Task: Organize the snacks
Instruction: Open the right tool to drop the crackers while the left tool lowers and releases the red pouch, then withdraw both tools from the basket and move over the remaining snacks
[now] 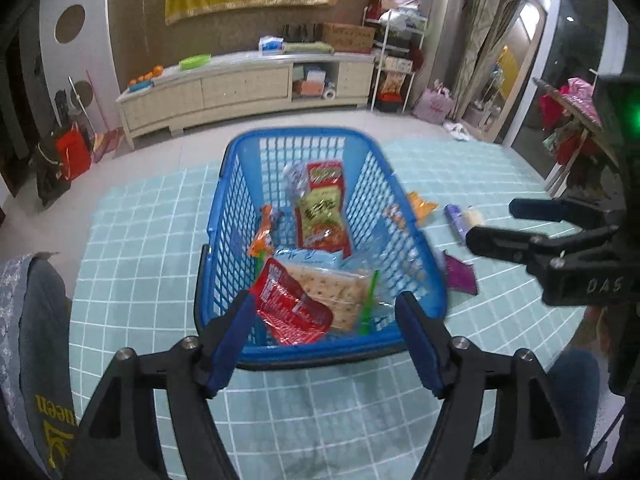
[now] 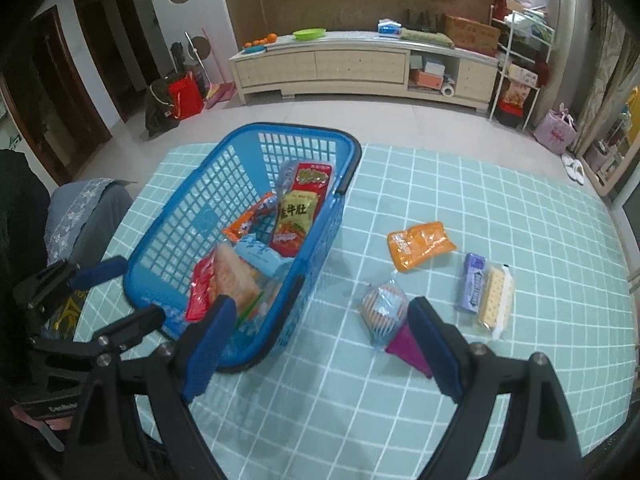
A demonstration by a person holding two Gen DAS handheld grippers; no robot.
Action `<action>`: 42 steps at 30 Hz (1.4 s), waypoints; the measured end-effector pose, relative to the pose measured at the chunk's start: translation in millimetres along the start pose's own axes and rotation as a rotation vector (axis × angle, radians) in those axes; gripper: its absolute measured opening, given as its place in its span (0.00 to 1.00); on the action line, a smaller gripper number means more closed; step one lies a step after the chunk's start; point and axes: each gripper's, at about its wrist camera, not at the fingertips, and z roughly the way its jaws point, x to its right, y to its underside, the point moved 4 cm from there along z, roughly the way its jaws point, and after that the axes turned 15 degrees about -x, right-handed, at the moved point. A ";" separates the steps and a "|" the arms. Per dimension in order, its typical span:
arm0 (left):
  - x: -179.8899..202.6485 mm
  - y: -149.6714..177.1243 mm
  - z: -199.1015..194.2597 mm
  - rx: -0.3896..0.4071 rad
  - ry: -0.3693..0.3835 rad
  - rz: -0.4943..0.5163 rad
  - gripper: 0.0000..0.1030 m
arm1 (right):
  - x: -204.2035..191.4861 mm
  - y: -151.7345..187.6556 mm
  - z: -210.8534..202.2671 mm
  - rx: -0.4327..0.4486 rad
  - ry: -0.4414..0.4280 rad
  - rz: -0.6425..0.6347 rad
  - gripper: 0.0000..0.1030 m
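Right claw [image 2: 320, 344] open, "DAS" mark, basket [image 2: 176, 216]

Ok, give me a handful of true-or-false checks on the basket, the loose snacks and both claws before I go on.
1. The blue basket already holds several snack packs. True.
2. The orange packet lies inside the basket. False: it lies on the checked tablecloth, to the basket's right.
3. The left claw is open and holds nothing. True.
4. The right claw is shut on the purple pack. False: it is open and empty; that pack lies on the cloth beside the cracker pack.
5. All snacks are packed away. False: several lie outside.
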 end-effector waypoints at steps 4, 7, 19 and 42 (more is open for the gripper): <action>10.0 5.2 -21.3 0.033 0.003 0.012 0.69 | -1.5 13.5 -17.6 0.021 0.008 -0.007 0.88; 17.8 5.8 -32.1 0.054 0.000 0.013 0.70 | 0.7 21.9 -28.7 0.037 0.023 -0.008 0.88; 57.7 12.4 -33.2 0.062 0.060 0.025 0.75 | 38.5 55.2 -48.6 0.063 0.077 0.031 0.88; 170.8 -3.1 47.6 -0.080 0.085 0.163 0.76 | 146.1 100.2 -14.4 0.005 0.086 0.168 0.88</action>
